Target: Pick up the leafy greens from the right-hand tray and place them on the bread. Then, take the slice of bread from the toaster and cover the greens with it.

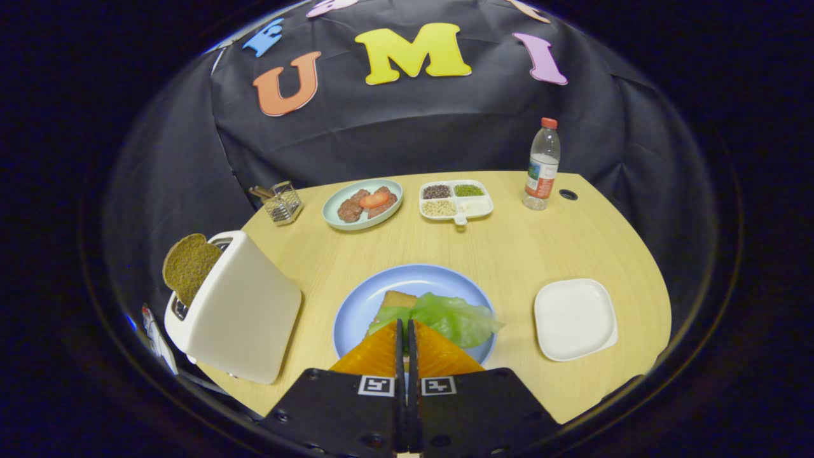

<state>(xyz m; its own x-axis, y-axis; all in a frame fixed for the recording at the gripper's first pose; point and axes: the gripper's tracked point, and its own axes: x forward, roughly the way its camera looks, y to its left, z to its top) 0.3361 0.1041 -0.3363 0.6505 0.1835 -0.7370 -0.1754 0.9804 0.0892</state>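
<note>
One of the two steps looks done: the leafy greens (453, 318) lie on the bread (395, 300) on the blue plate (356, 305), just ahead of the fingers (407, 343). The white tray (575, 318) to the right sits bare, well apart from the plate. The fingers are nearly closed, with only a thin slit between them, and I see a sliver of green in that slit, so I cannot tell whether they have let go of the leaf. What remains, I judge, is the second slice (189, 266), standing up out of the toaster (245, 312) on the table (509, 248), untouched.
</note>
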